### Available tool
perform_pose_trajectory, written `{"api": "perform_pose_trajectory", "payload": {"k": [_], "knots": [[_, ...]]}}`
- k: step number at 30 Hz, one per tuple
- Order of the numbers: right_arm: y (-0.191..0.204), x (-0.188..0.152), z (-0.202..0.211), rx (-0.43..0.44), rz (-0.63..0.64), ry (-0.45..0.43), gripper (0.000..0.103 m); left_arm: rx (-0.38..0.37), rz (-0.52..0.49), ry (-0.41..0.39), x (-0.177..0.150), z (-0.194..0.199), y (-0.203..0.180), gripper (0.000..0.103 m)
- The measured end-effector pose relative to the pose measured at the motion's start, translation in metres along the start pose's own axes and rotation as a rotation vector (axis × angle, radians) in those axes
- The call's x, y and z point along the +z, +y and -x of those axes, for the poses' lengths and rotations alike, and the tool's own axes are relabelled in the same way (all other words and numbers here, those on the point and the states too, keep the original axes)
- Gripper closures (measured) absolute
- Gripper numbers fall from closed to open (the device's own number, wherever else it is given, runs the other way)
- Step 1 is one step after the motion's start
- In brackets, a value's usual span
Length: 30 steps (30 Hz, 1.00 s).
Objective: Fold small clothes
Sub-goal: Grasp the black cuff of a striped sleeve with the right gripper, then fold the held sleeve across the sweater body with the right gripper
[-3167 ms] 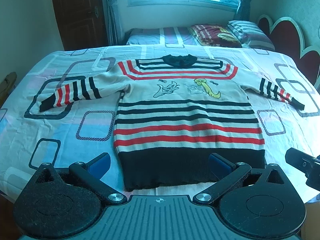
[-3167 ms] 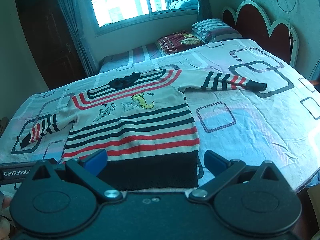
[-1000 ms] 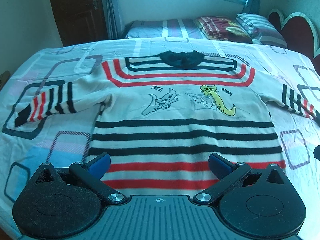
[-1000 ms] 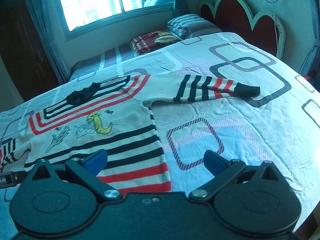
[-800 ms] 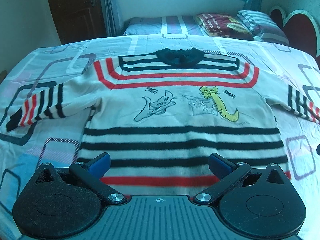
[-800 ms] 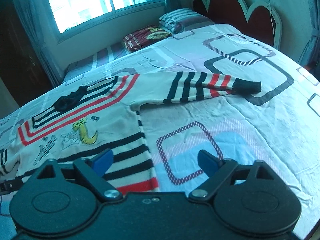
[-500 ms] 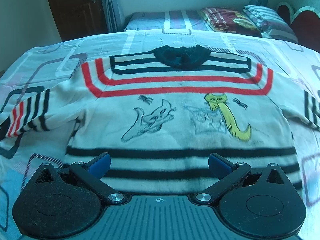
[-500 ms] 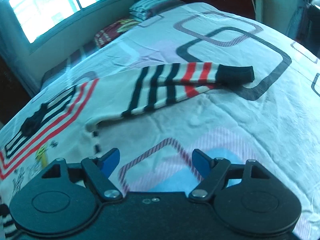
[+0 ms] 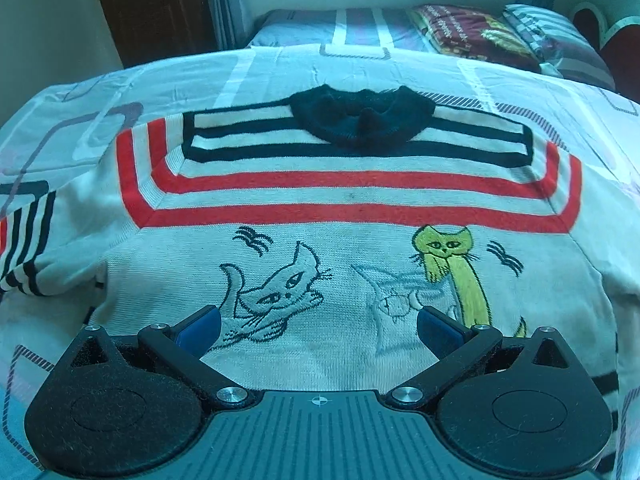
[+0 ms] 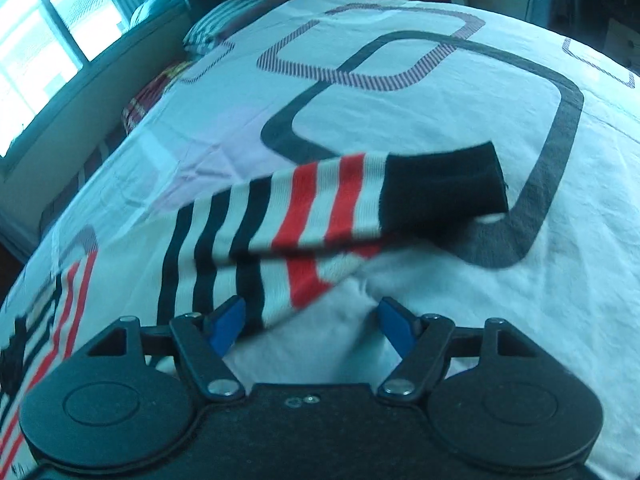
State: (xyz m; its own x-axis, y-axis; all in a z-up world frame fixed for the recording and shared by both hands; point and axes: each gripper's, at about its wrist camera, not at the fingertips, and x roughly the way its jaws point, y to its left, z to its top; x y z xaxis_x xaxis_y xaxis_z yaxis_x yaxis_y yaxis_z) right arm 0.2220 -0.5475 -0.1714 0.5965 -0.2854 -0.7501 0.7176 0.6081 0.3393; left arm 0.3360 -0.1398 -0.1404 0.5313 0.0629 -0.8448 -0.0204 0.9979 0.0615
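So far nothing is folded: the sweater (image 9: 344,280) lies face up and spread flat across the bed (image 10: 460,288), body smooth and both sleeves out to the sides. Nearest, the left gripper (image 9: 318,326) hovers over the chest with its jaws wide apart and nothing between them. The right gripper (image 10: 312,318) hangs low over the right sleeve (image 10: 320,208); its jaws are closing but grasp nothing yet, only the sleeve's lower edge lying near the left pad. Farther off, the black cuff (image 10: 444,184) points toward the bed's side edge and the collar (image 9: 362,114) toward the pillows (image 9: 520,36). Every fold, sleeves first by my guess, remains to do
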Motion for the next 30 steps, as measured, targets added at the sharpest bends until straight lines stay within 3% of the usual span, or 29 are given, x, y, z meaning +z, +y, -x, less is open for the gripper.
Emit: {"api": "perform_pose_trajectory", "payload": {"k": [4, 7, 10, 15, 20, 24, 27, 30], "knots": [[-0.018, 0.015, -0.012, 0.006, -0.126, -0.053, 0.066, 0.024, 0.003, 0.006, 0.004, -0.006, -0.001, 0.0], [-0.018, 0.018, -0.016, 0.008, -0.114, -0.08, 0.081, 0.033, 0.005, 0.006, 0.006, -0.009, 0.001, 0.0], [-0.01, 0.016, -0.012, 0.024, -0.085, -0.122, 0.089, 0.033, -0.001, 0.0, 0.006, -0.01, 0.005, 0.0], [0.048, 0.009, 0.014, 0.12, 0.1, -0.218, 0.089, 0.016, 0.017, -0.011, 0.008, -0.008, 0.025, 0.0], [0.149, -0.027, 0.04, 0.332, 0.323, -0.223, 0.089, -0.032, 0.098, -0.044, 0.014, 0.0, 0.065, 0.0], [0.226, -0.087, 0.044, 0.491, 0.448, -0.108, 0.089, -0.067, 0.128, -0.073, 0.019, 0.005, 0.101, 0.0], [0.269, -0.136, 0.031, 0.559, 0.546, 0.015, 0.089, -0.092, 0.131, -0.088, 0.023, 0.006, 0.121, 0.0], [0.297, -0.172, 0.009, 0.576, 0.6, 0.195, 0.066, -0.145, 0.14, -0.083, 0.026, 0.0, 0.131, 0.0]]}}
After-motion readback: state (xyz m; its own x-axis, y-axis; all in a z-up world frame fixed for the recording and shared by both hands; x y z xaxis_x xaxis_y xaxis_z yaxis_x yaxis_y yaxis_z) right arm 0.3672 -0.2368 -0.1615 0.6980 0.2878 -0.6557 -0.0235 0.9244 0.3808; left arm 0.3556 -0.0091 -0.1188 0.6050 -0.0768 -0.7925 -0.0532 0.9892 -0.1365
